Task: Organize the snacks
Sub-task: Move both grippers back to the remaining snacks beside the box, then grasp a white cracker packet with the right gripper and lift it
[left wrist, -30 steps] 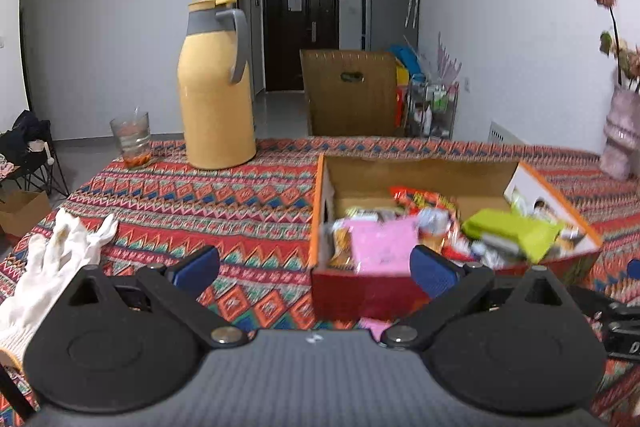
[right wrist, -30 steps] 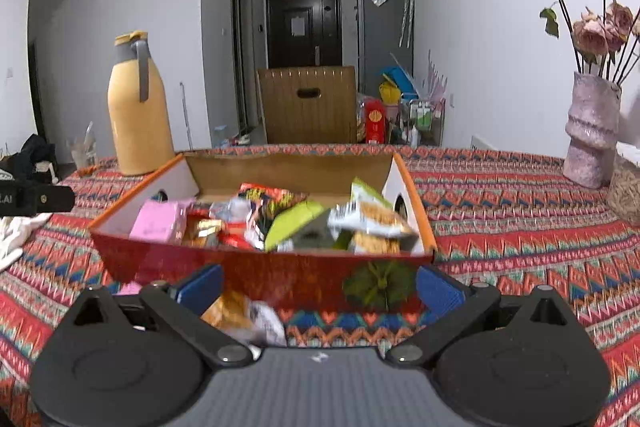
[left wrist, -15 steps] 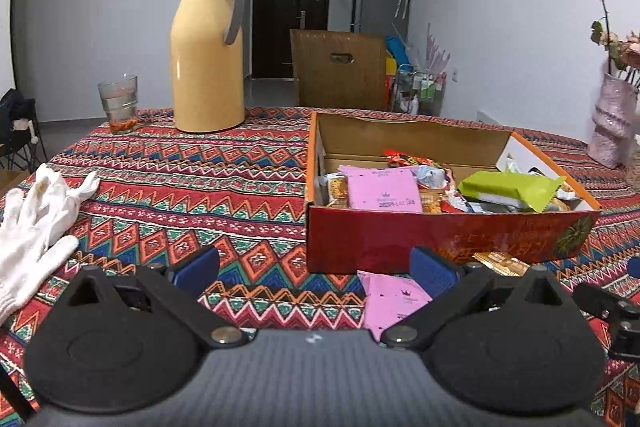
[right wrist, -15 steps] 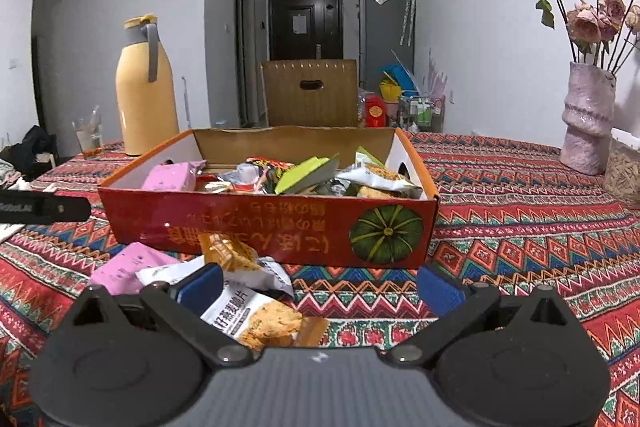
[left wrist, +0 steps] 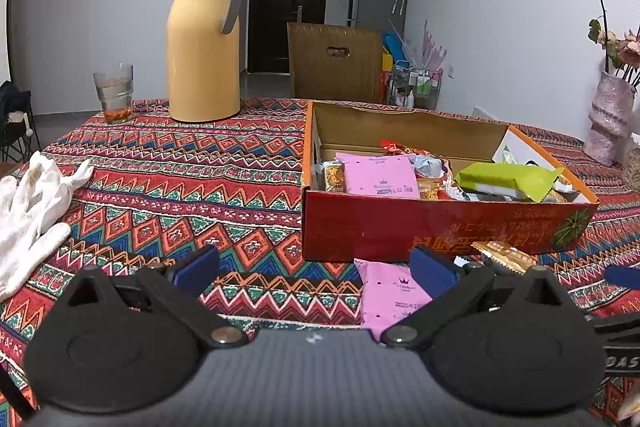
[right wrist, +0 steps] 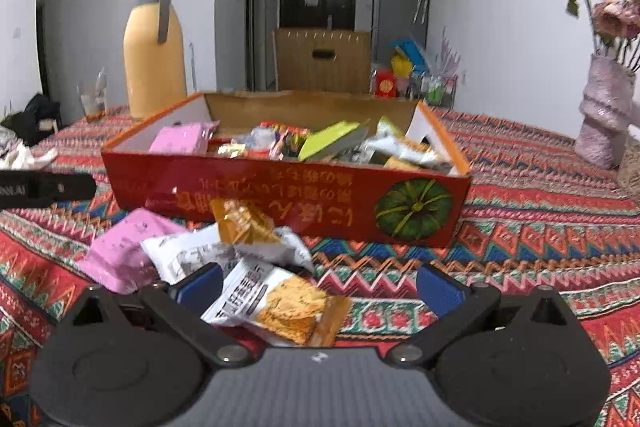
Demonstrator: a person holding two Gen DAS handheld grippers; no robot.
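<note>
— Red cardboard box w/ a pumpkin print is seen on the patterned tablecloth, toward the far right part of the table. What's held inside?

— Mixed snack packets: a pink pouch at the box's left end, a green packet toward its right end, others piled between.

— And outside the box?

— Loose snacks are scattered just in front of its near wall: a 2nd pink pouch, a white wrapper, an orange packet leaning on the box, a cracker packet nearest the right gripper.

— Gripper states?

— Both are spread wide, nothing clamped. The left gripper is held low over the cloth near the table's front edge.

— Other items?

— A yellow thermos and a glass are seen at the far edge, a white glove at the left edge, a vase far right.
</note>
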